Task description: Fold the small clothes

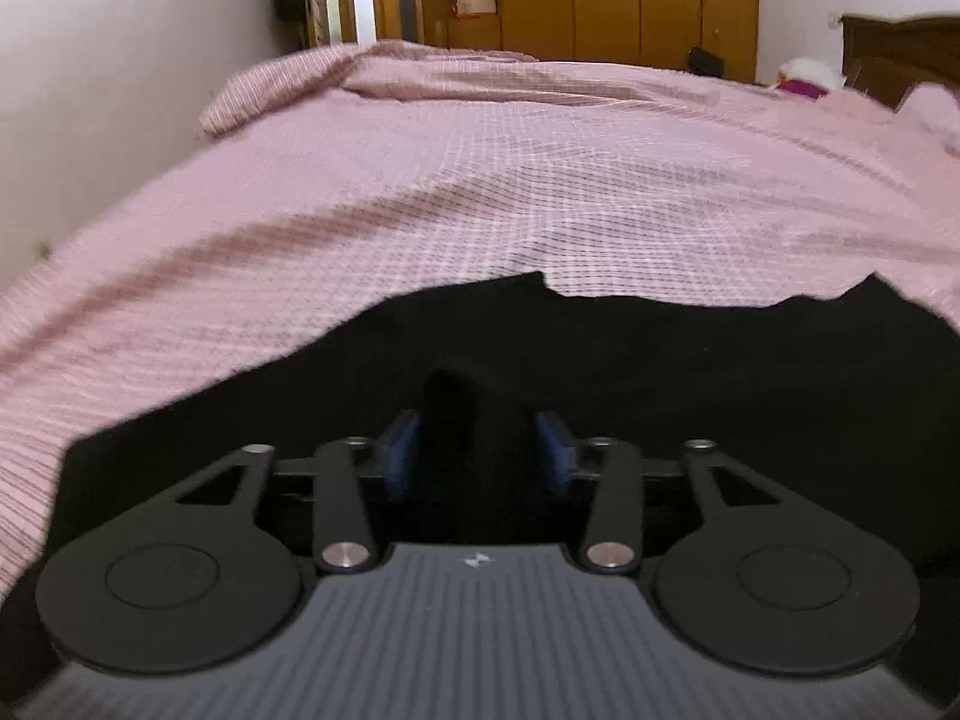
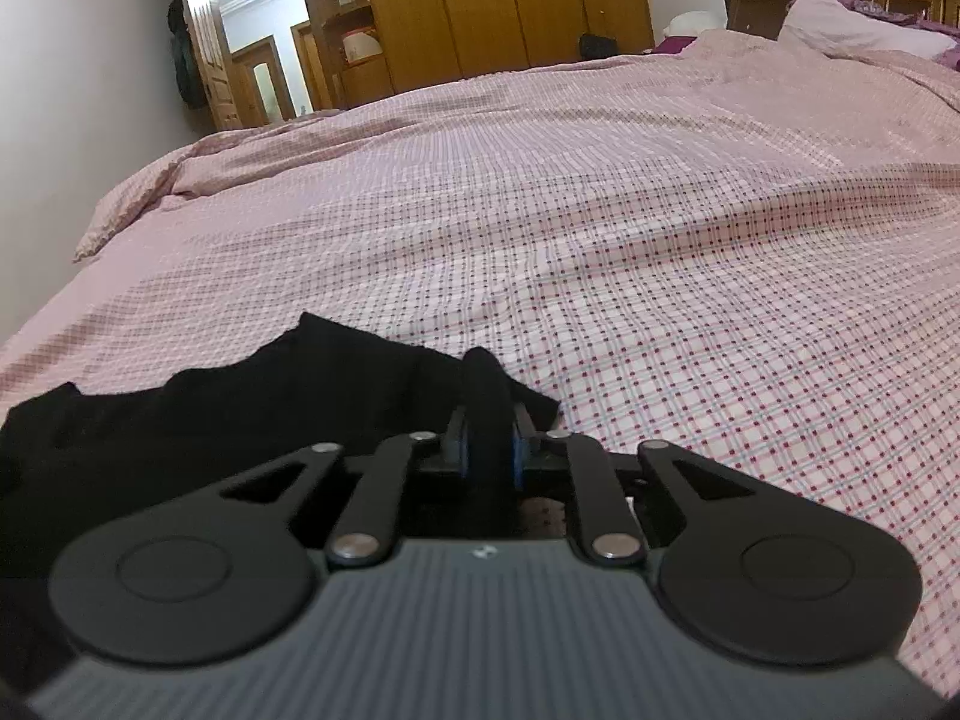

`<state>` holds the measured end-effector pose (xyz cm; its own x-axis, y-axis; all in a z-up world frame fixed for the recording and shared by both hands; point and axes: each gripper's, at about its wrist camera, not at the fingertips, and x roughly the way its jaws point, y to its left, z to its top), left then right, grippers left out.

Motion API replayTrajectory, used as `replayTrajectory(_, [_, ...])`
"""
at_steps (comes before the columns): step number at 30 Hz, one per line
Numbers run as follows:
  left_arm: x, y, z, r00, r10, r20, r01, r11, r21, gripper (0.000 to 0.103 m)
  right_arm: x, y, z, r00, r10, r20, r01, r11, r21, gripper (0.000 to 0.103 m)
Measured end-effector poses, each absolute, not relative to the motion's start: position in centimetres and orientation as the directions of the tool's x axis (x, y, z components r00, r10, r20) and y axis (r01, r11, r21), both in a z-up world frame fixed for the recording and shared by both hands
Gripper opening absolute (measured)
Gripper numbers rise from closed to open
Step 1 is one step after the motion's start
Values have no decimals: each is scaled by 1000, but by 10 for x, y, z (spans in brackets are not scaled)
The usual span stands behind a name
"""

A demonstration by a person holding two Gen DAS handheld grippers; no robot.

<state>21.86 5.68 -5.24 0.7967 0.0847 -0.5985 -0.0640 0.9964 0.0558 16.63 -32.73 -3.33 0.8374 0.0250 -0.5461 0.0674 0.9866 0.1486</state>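
Black garment [image 1: 660,372]: spread on bed [image 1: 480,198] at near edge, on pink checked cover; far hem uneven, no neat fold visible. Left gripper [image 1: 477,450]: jaws apart, a raised bunch of black cloth standing between them, pads not visibly pressing on it. Right gripper [image 2: 489,450]: jaws nearly together, clamped on a pinched ridge of same garment at its right edge. Progress, judged: early; cloth gripped at one side only, left grasp not secured, fold itself not made. Remaining: secure left hold, lift, fold over, flatten.
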Motion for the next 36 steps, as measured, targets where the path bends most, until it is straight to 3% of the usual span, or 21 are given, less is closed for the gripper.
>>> replayTrajectory(2, [218,56,-49,785,89,-613,-62,996,65,55,163,-323,-28,834,1,-552,83,988,127,51])
replayTrajectory(4, [214,56,-38,772,85,-630,-69,996,50,58,152,-324,-20,843,-29,-537,114,985,126,63])
replayTrajectory(9, [190,53,-7,749,35,-662,-63,998,-18,61,121,-313,4,865,-1,-501,88,985,150,63])
replayTrajectory(15, [167,31,-8,746,-48,-664,6,998,-66,65,96,-268,1,821,122,-558,-32,985,167,63])
replayTrajectory(20, [173,23,-38,697,-2,-717,-13,1000,-15,65,99,-235,-28,762,112,-638,-62,993,101,61])
replayTrajectory(36, [156,35,-23,700,65,-711,-59,998,33,66,100,-222,-24,740,68,-669,-26,997,72,66])
